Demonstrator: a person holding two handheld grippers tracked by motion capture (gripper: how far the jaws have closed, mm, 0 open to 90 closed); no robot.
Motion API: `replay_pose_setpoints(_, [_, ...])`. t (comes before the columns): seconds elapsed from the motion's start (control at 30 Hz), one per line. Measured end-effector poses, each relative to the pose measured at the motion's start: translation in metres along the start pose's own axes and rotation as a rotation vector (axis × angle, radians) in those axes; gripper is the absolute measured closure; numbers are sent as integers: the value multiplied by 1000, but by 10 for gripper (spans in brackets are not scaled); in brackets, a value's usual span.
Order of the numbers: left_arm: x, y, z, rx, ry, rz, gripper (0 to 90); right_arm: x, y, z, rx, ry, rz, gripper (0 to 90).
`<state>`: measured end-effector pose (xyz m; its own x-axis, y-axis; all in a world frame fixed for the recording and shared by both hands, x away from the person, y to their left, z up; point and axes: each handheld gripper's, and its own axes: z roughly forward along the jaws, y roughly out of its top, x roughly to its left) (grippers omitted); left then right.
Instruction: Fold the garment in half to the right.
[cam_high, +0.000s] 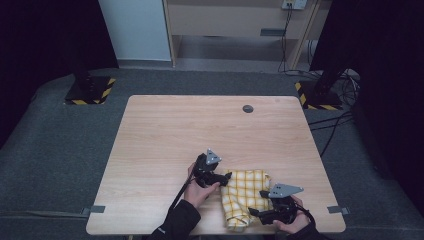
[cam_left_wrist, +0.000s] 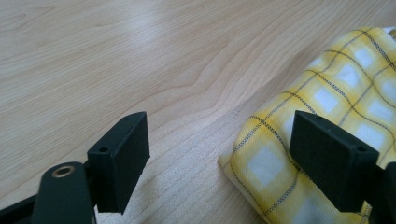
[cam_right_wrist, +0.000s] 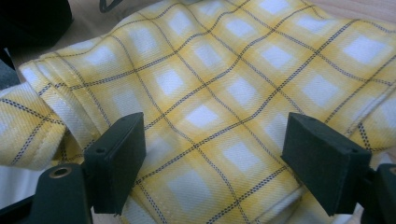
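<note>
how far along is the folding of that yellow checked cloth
Done so far: the yellow checked cloth already lies doubled into a compact bundle near the front edge of the table, layered edges visible in the right gripper view. In hand: nothing is gripped; the left tongs stand open at its corner, the right tongs open over its top. Left, probably: another fold or some tidying.

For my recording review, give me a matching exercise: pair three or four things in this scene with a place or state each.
1. checked cloth
2. left gripper
3. right gripper
4. dark round spot

a. far side of the table
b. open, jaws over the cloth's middle
c. folded, near the table's front edge
d. open, at the cloth's corner

Pairs: 1-c, 2-d, 3-b, 4-a
</note>
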<state>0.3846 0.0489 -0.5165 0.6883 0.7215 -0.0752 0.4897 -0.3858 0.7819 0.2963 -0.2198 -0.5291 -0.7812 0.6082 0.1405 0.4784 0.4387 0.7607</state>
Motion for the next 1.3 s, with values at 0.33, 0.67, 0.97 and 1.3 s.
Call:
replay_pose_setpoints(0.33, [-4, 0, 3, 29, -44, -16, 188, 29, 24, 1, -72, 77, -33, 211])
replay_pose_setpoints(0.67, [1, -1, 10, 38, -33, -20, 182, 20, 1, 11, 13, 79, -28, 217])
replay_pose_setpoints(0.97, [-4, 3, -7, 14, -78, -28, 189, 17, 13, -4, -53, 92, -13, 214])
replay_pose_setpoints(1.3, [-6, -2, 8, 64, -76, -21, 163, 38, 15, 11, -24, 181, -70, 211])
